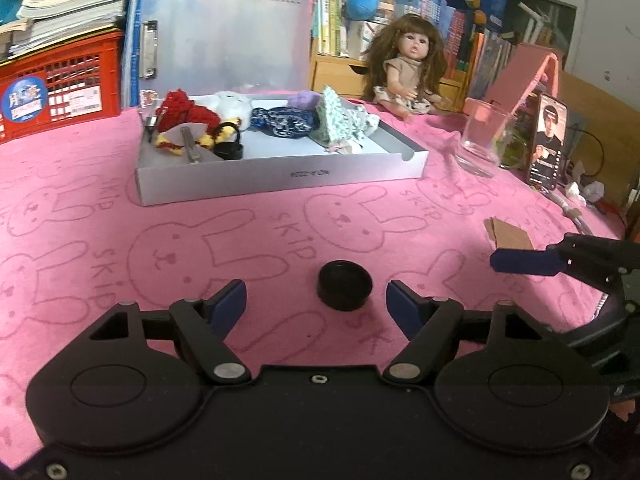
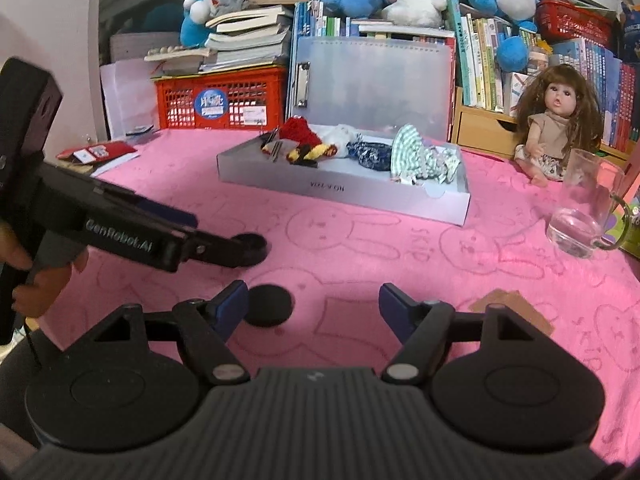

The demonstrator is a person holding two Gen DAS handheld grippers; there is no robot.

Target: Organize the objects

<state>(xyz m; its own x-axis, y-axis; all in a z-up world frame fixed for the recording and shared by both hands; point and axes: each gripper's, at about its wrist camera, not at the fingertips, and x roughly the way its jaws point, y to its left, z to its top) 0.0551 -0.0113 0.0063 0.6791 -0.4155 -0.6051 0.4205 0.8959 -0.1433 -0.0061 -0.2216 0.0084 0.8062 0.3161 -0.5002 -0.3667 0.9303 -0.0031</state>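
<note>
A round black cap (image 1: 344, 285) lies on the pink rabbit-print cloth, between and just ahead of the open fingers of my left gripper (image 1: 316, 304). In the right wrist view the left gripper (image 2: 224, 240) reaches in from the left over that cap (image 2: 250, 245). A second flat black disc (image 2: 269, 305) lies by the left finger of my open, empty right gripper (image 2: 312, 306). The white open box (image 1: 280, 168) holds red and yellow knitted pieces, a white plush, blue cloth, a green patterned cloth and a black cap (image 1: 230, 150). The box also shows in the right wrist view (image 2: 344, 194).
A doll (image 1: 408, 68) sits behind the box on the right. A glass mug (image 1: 484, 136), a propped phone (image 1: 548, 146) and a pink stand (image 1: 524, 76) stand at the right. A brown card piece (image 1: 508, 234) lies on the cloth. A red crate (image 1: 60, 84) and books line the back.
</note>
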